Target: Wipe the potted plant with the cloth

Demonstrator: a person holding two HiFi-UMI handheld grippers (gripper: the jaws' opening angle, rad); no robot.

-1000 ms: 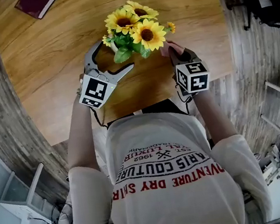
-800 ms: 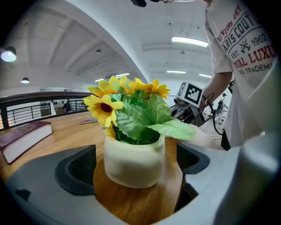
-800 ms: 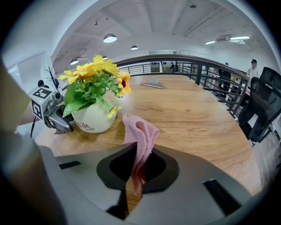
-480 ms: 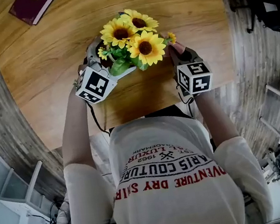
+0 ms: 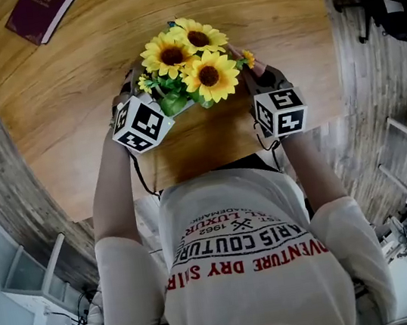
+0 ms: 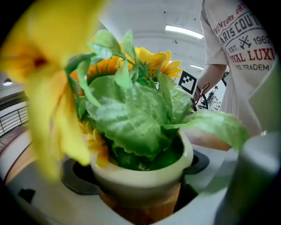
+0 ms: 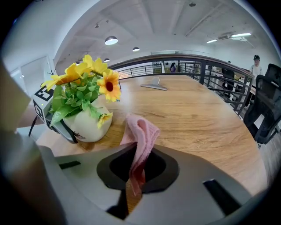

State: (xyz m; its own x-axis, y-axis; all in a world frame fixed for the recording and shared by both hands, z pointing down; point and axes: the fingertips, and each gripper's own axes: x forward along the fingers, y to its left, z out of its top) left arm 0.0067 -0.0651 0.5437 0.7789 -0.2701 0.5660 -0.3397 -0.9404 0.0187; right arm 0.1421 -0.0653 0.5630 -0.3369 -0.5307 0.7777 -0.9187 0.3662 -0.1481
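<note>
The potted plant (image 5: 185, 57), yellow sunflowers with green leaves in a cream pot (image 6: 131, 180), stands on the wooden table (image 5: 280, 16). My left gripper (image 6: 136, 169) is open wide with the pot between its jaws; dark pad shows on the left side of the pot. In the head view the flowers hide its tips, and only its marker cube (image 5: 140, 123) shows clearly. My right gripper (image 7: 134, 169) is shut on the pink cloth (image 7: 141, 134), which sticks up out of the jaws just right of the pot (image 7: 85, 125). It sits at the plant's right side (image 5: 254, 73).
A maroon book (image 5: 42, 11) lies at the table's far left. A flat grey object (image 7: 153, 86) rests farther out on the table. The near table edge runs just under both grippers. A railing and a dark chair (image 7: 268, 110) stand beyond the table.
My left gripper has moved in from the pot's left and down, so its jaws now straddle the pot under the flowers. The right gripper with the cloth has shifted only slightly.
</note>
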